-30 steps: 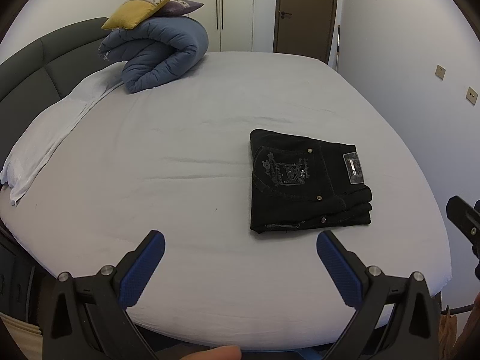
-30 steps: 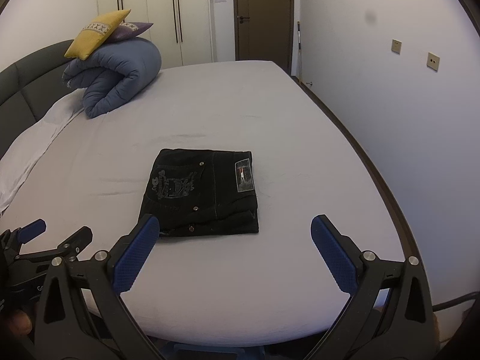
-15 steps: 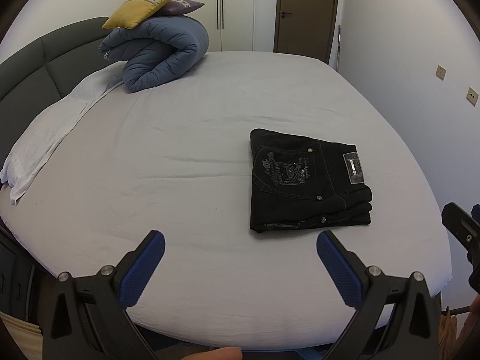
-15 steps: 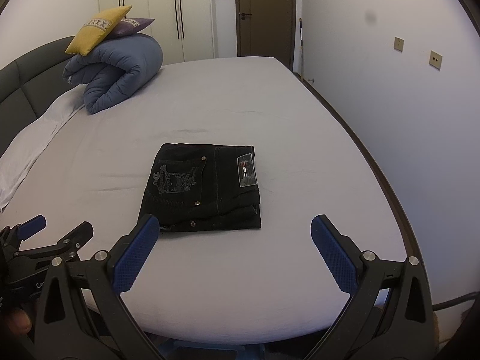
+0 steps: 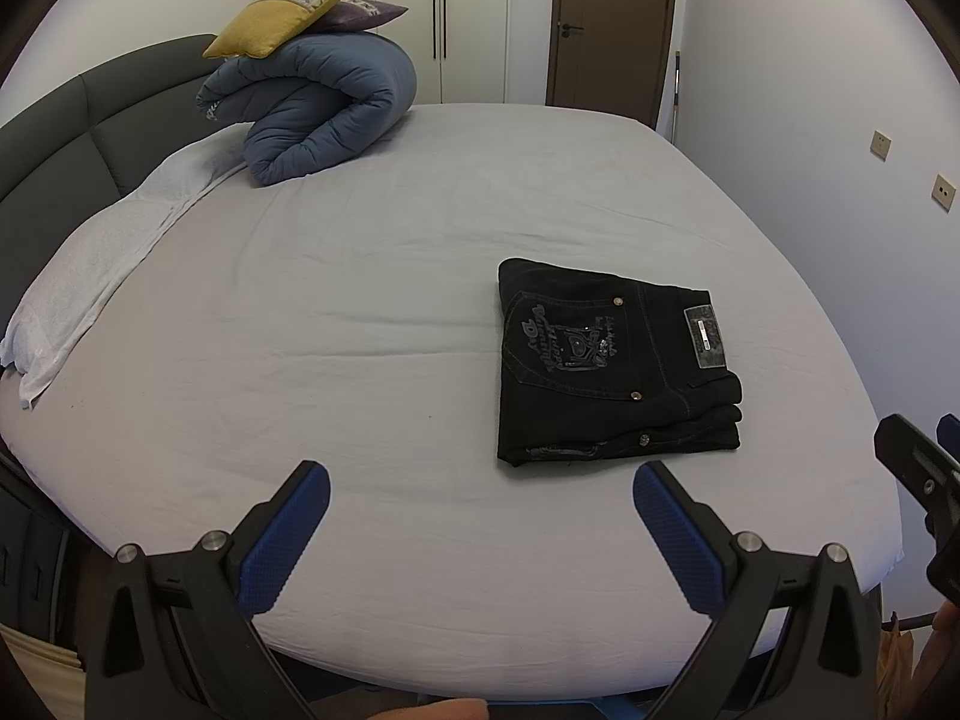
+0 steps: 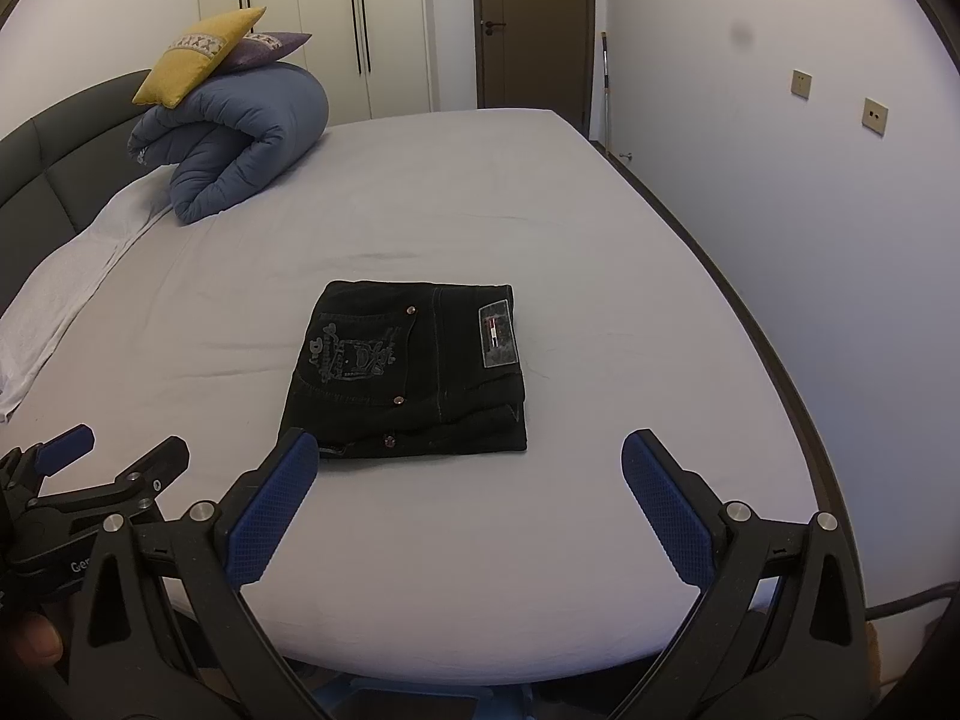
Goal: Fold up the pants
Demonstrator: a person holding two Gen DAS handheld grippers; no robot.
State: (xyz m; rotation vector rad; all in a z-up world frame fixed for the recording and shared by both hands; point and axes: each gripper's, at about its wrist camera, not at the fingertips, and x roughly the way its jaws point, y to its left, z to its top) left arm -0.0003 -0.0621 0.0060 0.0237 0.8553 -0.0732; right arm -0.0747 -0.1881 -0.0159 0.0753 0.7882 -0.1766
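You held the left gripper [image 5: 480,492] and the right gripper [image 6: 471,468] with fingers spread wide, gripping nothing. The black pants [image 5: 612,366] lay folded into a compact rectangle on the grey bed [image 5: 360,312], at two o'clock from your left gripper, with the printed back pocket and waistband patch facing up.
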